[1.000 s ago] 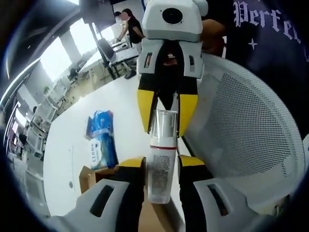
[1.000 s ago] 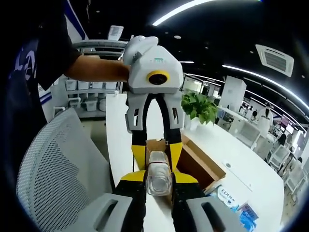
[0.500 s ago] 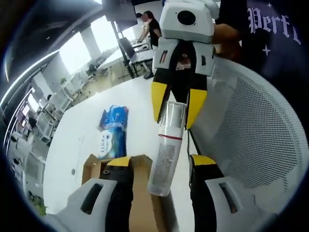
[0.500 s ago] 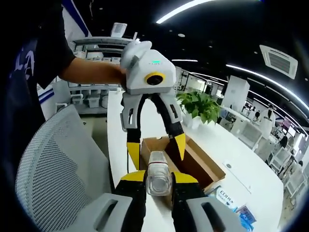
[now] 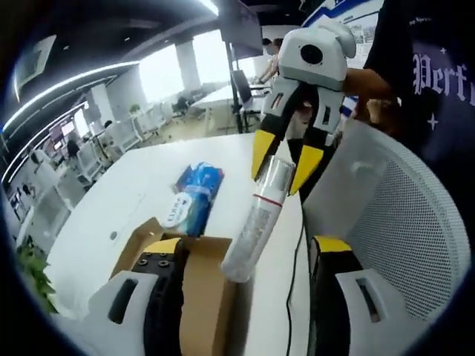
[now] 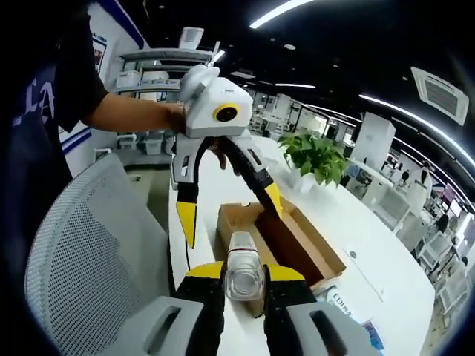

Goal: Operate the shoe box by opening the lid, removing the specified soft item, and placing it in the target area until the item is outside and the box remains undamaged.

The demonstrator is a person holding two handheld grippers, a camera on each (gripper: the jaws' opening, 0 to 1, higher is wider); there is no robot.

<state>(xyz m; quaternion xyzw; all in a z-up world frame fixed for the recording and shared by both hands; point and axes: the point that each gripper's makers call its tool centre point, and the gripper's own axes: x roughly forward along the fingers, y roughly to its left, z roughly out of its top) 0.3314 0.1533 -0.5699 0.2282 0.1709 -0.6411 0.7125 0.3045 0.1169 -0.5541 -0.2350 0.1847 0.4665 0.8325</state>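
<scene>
- Now my right tool (image 6: 243, 276) is clamped on the bottle (image 6: 243, 271) by its cap end, holding it in the air above the worktop (image 5: 119, 200).
- My left tool (image 5: 241, 259) has its jaws wide apart, clear of the bottle (image 5: 256, 221).
- Below, the box (image 6: 286, 241) lies open.
- I judge the bottle light, stiff and slick, so I'd grip mid-body.
</scene>
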